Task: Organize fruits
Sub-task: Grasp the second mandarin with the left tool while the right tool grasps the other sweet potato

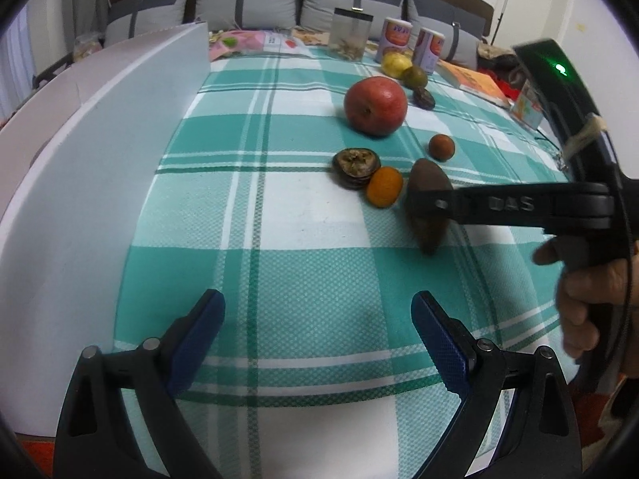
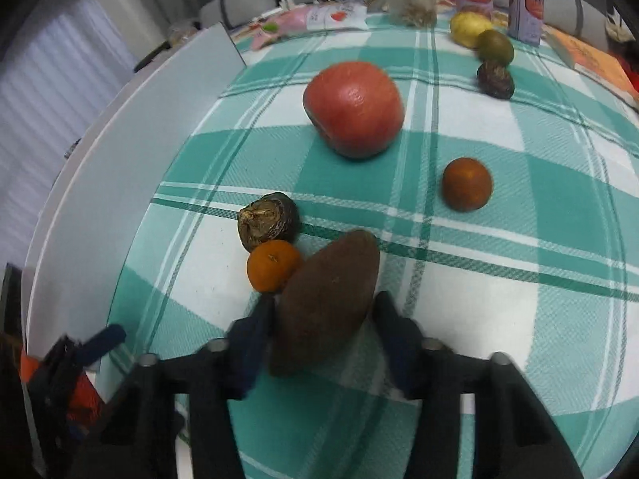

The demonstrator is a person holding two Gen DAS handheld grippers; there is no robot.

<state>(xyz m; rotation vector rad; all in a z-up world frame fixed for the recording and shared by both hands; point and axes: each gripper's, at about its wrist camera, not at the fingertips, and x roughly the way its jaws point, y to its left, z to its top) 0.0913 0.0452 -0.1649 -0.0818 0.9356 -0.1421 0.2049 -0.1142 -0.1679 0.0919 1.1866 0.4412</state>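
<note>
The right gripper [image 2: 321,311] straddles the brown oblong fruit [image 2: 325,299], jaws spread and not yet clamped; its long axis runs toward 1 o'clock. The left gripper [image 1: 317,319] hangs open, well apart. The fruit lies on a checked tablecloth [image 2: 479,319]; cushions behind.

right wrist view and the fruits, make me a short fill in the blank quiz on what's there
1. The right gripper has its fingers on either side of the long ____ fruit.
2. The small orange fruit lies beside a shrivelled dark fruit and is far smaller than the red ____.
3. The left gripper holds ____.

Missing words: brown; apple; nothing
</note>
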